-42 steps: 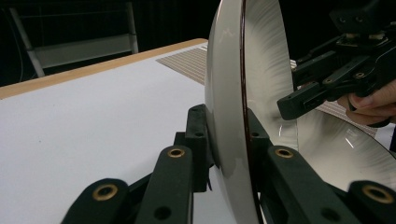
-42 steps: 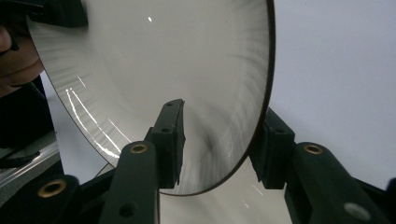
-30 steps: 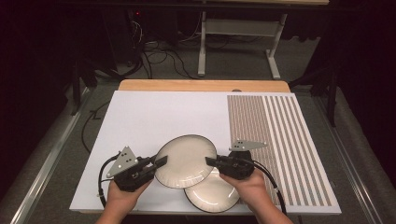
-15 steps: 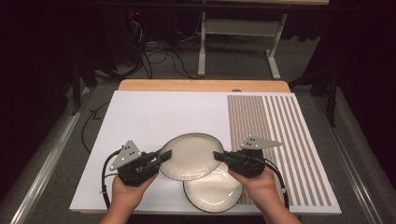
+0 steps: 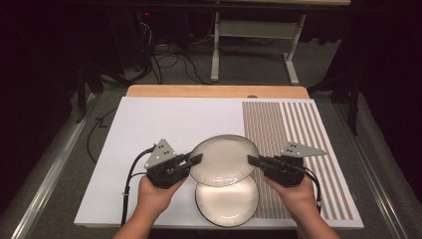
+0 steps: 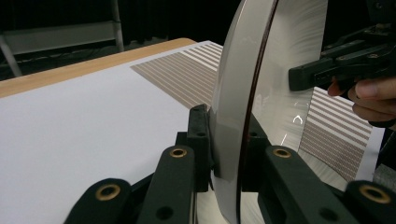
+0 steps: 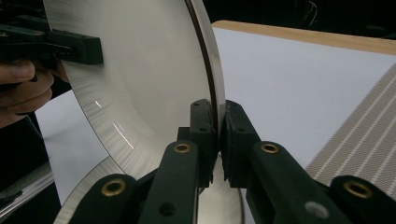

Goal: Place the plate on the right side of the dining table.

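Upper plate [image 5: 224, 159] lifted farther, both tongs clamping rim, lower plate [image 5: 226, 199] empty

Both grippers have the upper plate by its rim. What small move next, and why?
Probably carry it level toward the far open mat. The left gripper and right gripper clamp opposite rim edges of the upper plate, which hangs partly over the lower plate.
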The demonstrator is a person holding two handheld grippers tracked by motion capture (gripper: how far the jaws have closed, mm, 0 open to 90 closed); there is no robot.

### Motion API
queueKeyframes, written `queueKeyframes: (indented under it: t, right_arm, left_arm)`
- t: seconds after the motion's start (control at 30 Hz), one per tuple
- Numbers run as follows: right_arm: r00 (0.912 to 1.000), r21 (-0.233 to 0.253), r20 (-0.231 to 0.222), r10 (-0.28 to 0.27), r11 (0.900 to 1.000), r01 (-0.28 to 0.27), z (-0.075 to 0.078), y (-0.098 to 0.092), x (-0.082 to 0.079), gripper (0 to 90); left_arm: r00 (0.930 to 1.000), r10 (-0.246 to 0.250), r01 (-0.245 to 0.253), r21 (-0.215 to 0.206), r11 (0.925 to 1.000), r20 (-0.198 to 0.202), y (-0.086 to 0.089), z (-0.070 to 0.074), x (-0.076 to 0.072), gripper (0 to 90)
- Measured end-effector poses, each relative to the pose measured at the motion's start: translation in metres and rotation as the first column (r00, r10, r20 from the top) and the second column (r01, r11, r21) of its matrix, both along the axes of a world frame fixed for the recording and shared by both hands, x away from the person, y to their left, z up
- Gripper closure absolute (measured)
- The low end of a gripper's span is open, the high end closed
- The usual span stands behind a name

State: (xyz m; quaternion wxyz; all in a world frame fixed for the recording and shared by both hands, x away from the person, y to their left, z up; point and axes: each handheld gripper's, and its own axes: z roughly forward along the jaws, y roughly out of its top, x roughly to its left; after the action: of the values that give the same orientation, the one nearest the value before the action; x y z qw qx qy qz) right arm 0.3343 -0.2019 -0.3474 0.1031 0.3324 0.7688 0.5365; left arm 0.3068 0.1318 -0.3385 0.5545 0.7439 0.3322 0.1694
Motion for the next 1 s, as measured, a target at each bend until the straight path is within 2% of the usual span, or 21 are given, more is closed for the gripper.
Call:
queueKeyframes:
  t: [0.5,0.7,1.0]
  right_arm:
    - [0.9964,0.009,0.022,-0.082,0.997,0.082,0.004,-0.050,0.001,86.5]
    - [0.9925,0.012,0.028,-0.119,0.993,0.119,0.005,-0.070,0.000,86.5]
    - [0.9841,0.015,0.016,-0.177,0.984,0.177,0.002,-0.099,0.000,86.6]
  left_arm:
    - [0.9977,-0.057,0.057,0.002,0.9984,-0.037,-0.049,0.002,0.025,79.6]
    - [0.9964,-0.073,0.074,0.010,0.9972,-0.043,-0.071,0.003,0.034,79.3]
    - [0.9915,-0.103,0.106,0.034,0.9938,-0.079,-0.103,0.000,0.049,78.9]
